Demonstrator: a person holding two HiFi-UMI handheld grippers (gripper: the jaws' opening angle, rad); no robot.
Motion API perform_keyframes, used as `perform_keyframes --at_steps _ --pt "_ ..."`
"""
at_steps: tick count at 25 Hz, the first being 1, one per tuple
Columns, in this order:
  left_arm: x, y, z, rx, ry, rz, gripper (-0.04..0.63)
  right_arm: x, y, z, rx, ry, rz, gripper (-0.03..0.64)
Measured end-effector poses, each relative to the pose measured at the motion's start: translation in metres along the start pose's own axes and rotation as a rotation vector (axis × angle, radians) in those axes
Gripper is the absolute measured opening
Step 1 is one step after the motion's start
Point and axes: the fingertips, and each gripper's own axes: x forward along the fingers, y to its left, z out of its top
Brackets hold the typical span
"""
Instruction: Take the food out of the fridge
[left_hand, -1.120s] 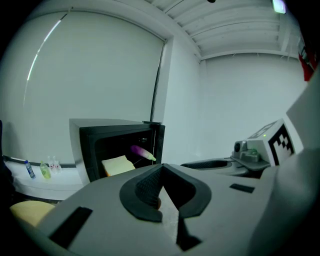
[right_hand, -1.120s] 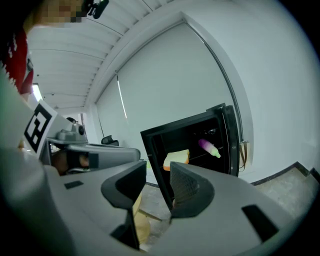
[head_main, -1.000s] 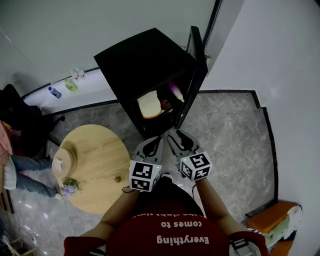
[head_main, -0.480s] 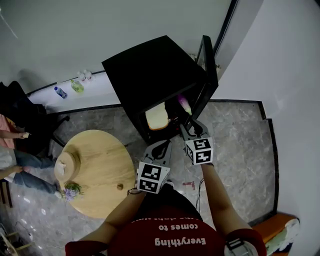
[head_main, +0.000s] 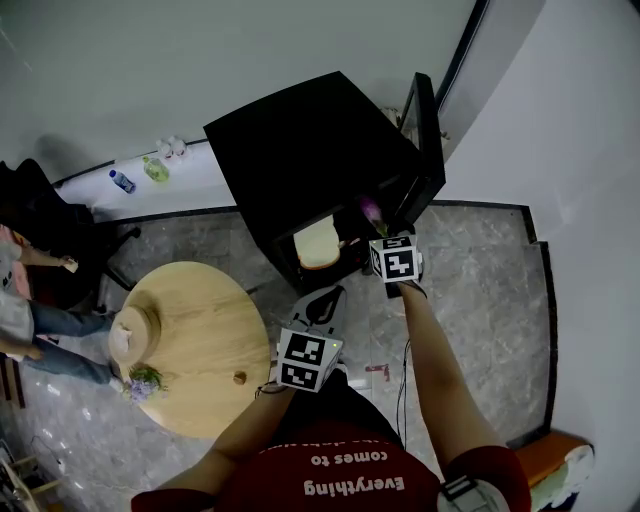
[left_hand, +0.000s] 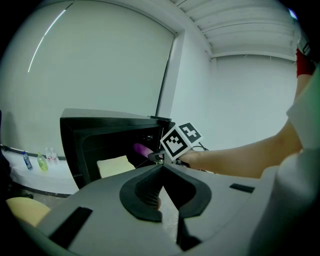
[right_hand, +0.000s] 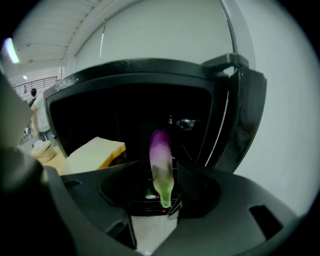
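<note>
Right gripper, jaws just spread wide, straddles the purple-and-green tapered vegetable inside the black box fridge, not yet pinched; advise centring on its thicker middle before closing; left gripper jaws together, nothing held.

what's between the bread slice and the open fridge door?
A purple-and-green eggplant sits between bread slice and fridge door; clearest in the right gripper view, also visible in the head view.
</note>
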Motion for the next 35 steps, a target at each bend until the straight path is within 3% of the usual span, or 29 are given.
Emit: perform_keyframes --at_steps 7,18,35 --pt "0.002 0.007 -0.014 -0.019 0.033 0.018 0.006 0.030 -0.009 0.000 0.031 0.056 -0.002 0.193" --pt "-0.004 0.022 -0.020 -0.033 0.035 0.063 0.006 0.032 -0.002 -0.001 0.074 0.051 0.042 0.167" --pt "-0.011 0.004 -0.025 -0.020 0.029 0.015 0.006 -0.063 0.037 -0.048 0.156 -0.016 0.114 0.163"
